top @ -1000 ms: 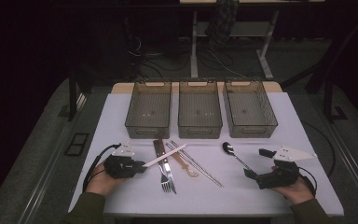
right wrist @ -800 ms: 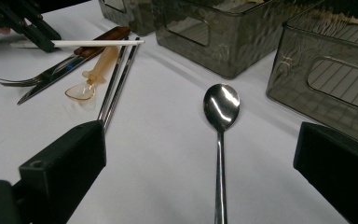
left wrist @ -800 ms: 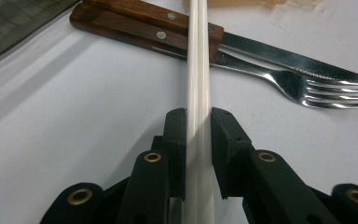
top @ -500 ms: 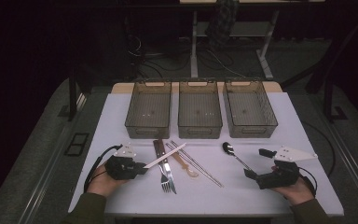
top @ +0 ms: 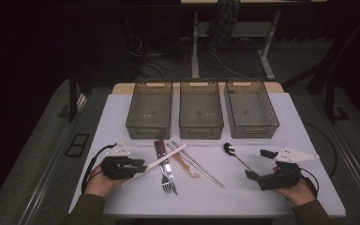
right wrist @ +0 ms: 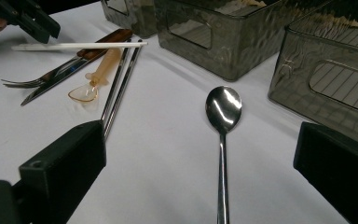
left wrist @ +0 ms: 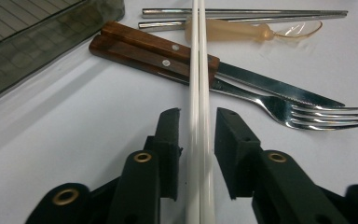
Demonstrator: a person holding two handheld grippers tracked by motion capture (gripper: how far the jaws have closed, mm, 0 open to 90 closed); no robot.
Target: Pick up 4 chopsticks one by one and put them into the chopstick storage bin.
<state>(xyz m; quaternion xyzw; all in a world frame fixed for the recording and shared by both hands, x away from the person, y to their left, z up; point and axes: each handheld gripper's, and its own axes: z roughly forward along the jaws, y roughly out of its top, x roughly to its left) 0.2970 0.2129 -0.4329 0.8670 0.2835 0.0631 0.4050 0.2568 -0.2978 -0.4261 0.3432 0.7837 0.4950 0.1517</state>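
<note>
White chopsticks (left wrist: 199,70) are seen lying as a pair between the jaws of the left gripper (left wrist: 198,140), their long axis running straight out from it over the wooden-handled knife (left wrist: 168,51) and fork (left wrist: 326,114). The jaws are set narrowly apart, with a slight gap visible on each side of the pair, so a firm grip cannot be confirmed; whether the near ends rest on the white table (top: 122,112) or are lifted cannot be told. In the high view the chopsticks (top: 161,161) point away from the left gripper (top: 138,167) toward the middle bin (top: 201,111), well short of it. The steel spoon (right wrist: 223,116) lies with its handle reaching back between the wide-open, empty jaws of the right gripper (right wrist: 200,177), its bowl toward the bins. The handle's near end is cut off at the frame edge. The left gripper is judged the nearer one for the chopsticks.
</note>
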